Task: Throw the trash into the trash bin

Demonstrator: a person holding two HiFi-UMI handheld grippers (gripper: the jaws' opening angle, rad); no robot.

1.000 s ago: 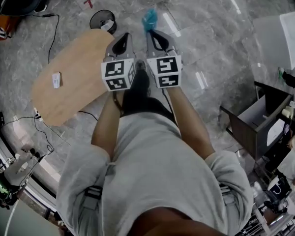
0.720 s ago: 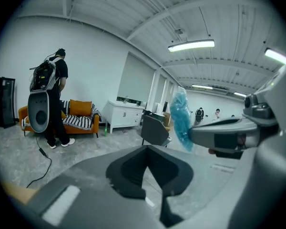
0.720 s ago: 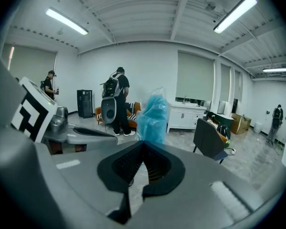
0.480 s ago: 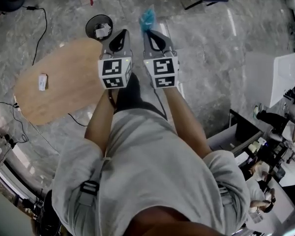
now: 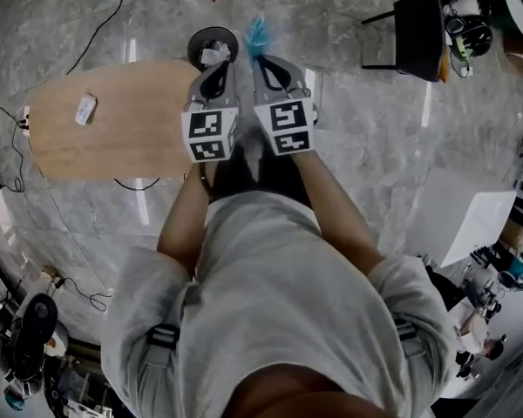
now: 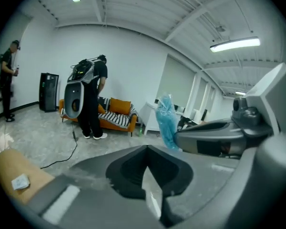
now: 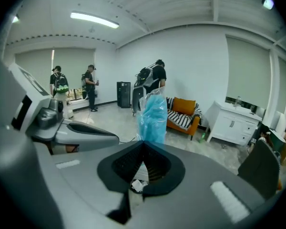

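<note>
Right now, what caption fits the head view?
Seen from above: right gripper shut on blue trash, left gripper shut and empty, bin just ahead by the table.

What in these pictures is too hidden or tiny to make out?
1. Trash bin: head view, near rim behind the left gripper; white contents too small to name.
2. Blue plastic trash: right gripper view, lower end inside the right gripper.
3. White item on the wooden table: head view, too small.
</note>
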